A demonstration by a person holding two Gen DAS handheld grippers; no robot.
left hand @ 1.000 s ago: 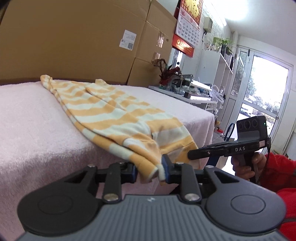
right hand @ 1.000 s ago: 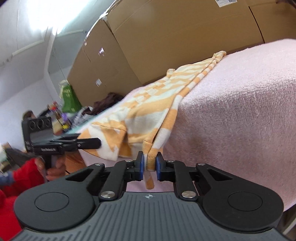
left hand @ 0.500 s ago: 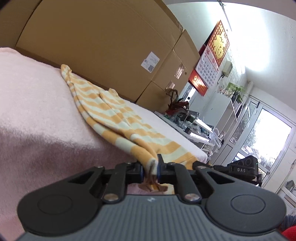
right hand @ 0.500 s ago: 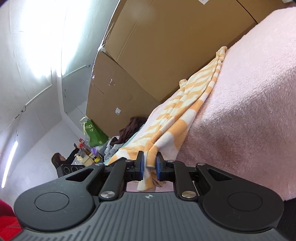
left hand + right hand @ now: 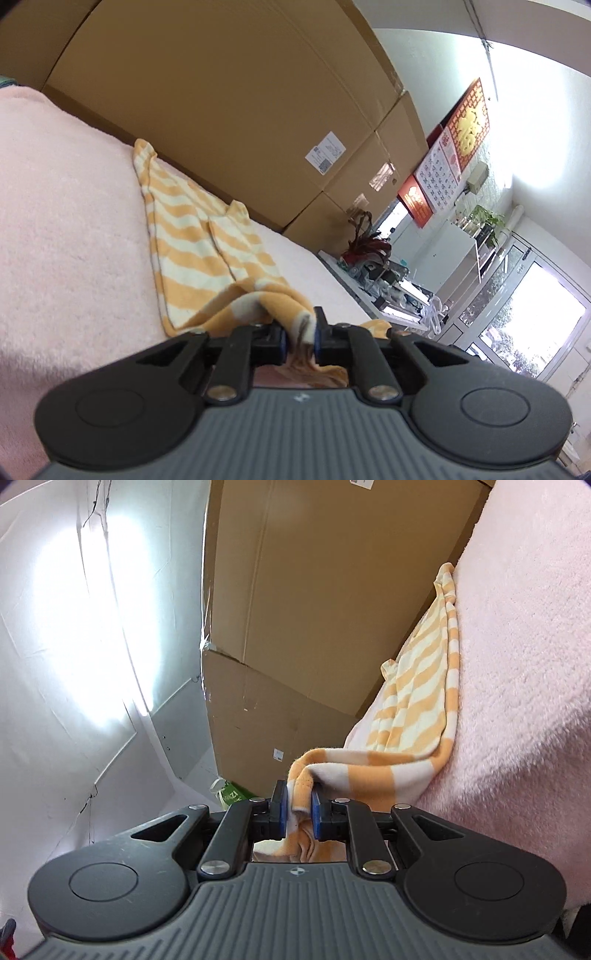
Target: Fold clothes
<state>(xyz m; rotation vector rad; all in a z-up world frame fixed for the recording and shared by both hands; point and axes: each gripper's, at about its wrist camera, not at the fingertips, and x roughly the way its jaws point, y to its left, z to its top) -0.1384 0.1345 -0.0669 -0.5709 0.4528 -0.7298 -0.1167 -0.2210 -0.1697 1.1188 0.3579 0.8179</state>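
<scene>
my left gripper (image 5: pixel 300 338) clamps the striped garment (image 5: pixel 192 236) hem. my right gripper (image 5: pixel 298 809) pinches another bunched edge, the rest lying ahead on the pink blanket (image 5: pixel 524 672).

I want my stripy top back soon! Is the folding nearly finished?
Not yet. Done: the orange-and-cream striped garment lies stretched out on the pink fleecy blanket. In hand: the left gripper and right gripper each pinch its near end. Left: carrying that end over to make the fold.
</scene>
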